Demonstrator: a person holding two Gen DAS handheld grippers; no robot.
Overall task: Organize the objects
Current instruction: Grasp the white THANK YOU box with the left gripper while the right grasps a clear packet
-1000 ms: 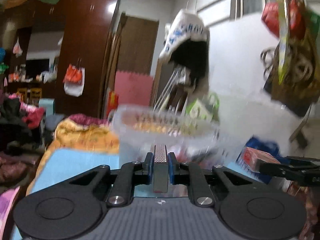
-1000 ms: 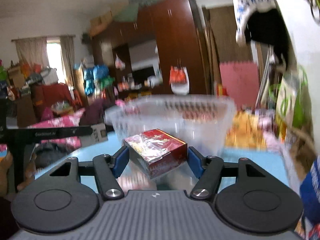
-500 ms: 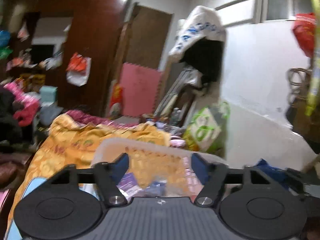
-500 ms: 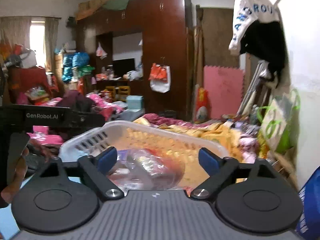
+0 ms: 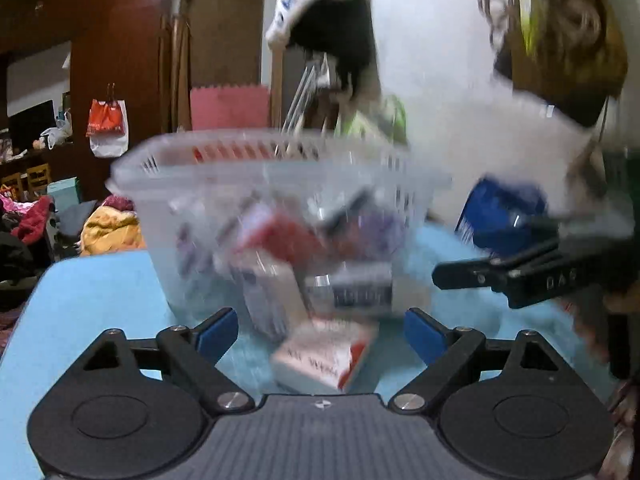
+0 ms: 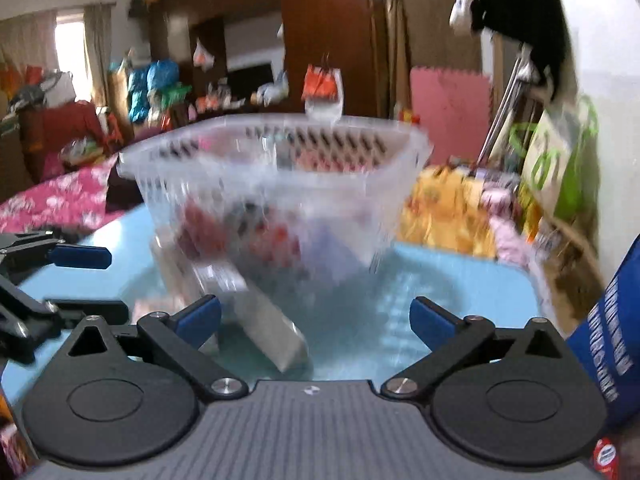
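Note:
A clear plastic basket [image 5: 280, 184] stands on the light blue table [image 5: 88, 292], holding several small boxes and packets. It also shows in the right wrist view [image 6: 276, 168]. A white and red box [image 5: 324, 356] lies on the table between the fingers of my left gripper [image 5: 320, 334], which is open and empty. My right gripper [image 6: 316, 318] is open and empty; a grey flat box [image 6: 268, 320] lies on the table near its left finger. The right gripper shows at the right of the left wrist view [image 5: 516, 276]. Both views are blurred.
A dark blue bag [image 5: 500, 216] stands on the table right of the basket, also at the right edge of the right wrist view [image 6: 612, 332]. A white wall is at the right. Bedding and clutter lie beyond the table's far edge.
The right gripper let go of the red box a second ago and is now open. The left gripper opened. Both have dropped from over the basket down to table level in front of it.

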